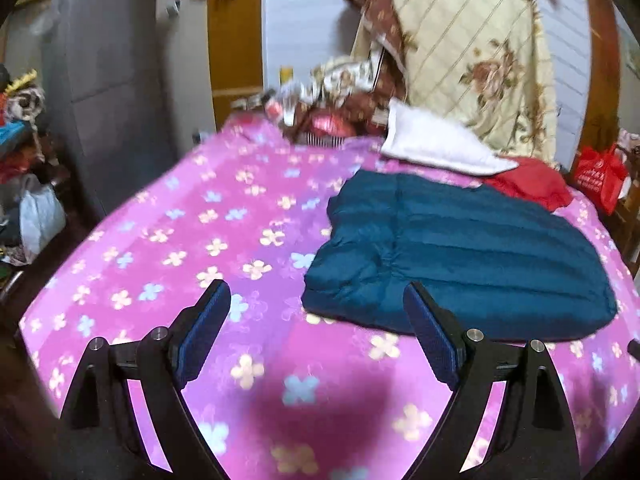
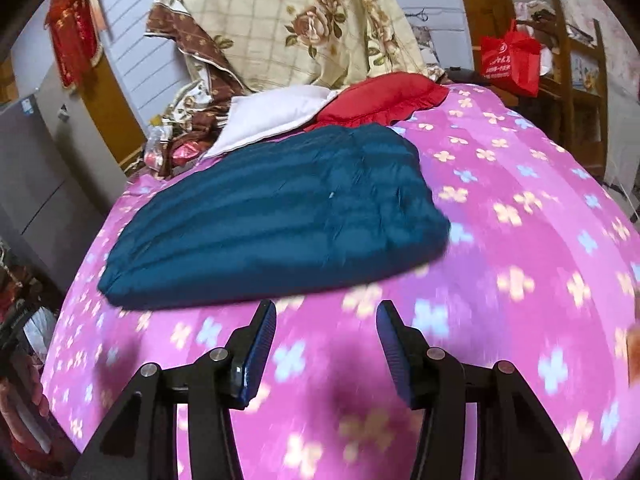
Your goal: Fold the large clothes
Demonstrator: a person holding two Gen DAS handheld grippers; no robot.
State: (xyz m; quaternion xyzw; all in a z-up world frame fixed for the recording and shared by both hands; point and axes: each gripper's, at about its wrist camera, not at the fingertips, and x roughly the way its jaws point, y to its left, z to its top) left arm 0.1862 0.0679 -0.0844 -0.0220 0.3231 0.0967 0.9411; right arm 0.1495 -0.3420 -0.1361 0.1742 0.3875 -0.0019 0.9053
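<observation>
- Both jaws gape with nothing between: left hand-held gripper [image 1: 316, 312], right hand-held gripper [image 2: 326, 322].
- Your folded teal quilted jacket [image 1: 460, 256] lies on the bed [image 1: 180, 220]; square its near edge before pinching.

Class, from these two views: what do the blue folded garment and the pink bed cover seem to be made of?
Blue folded garment: likely padded synthetic shell, smooth with slight sheen; stitched channels puff between seams.
Pink bed cover: probably soft fleece or plush, matte, printed with flowers; motion blur leaves it uncertain.
</observation>
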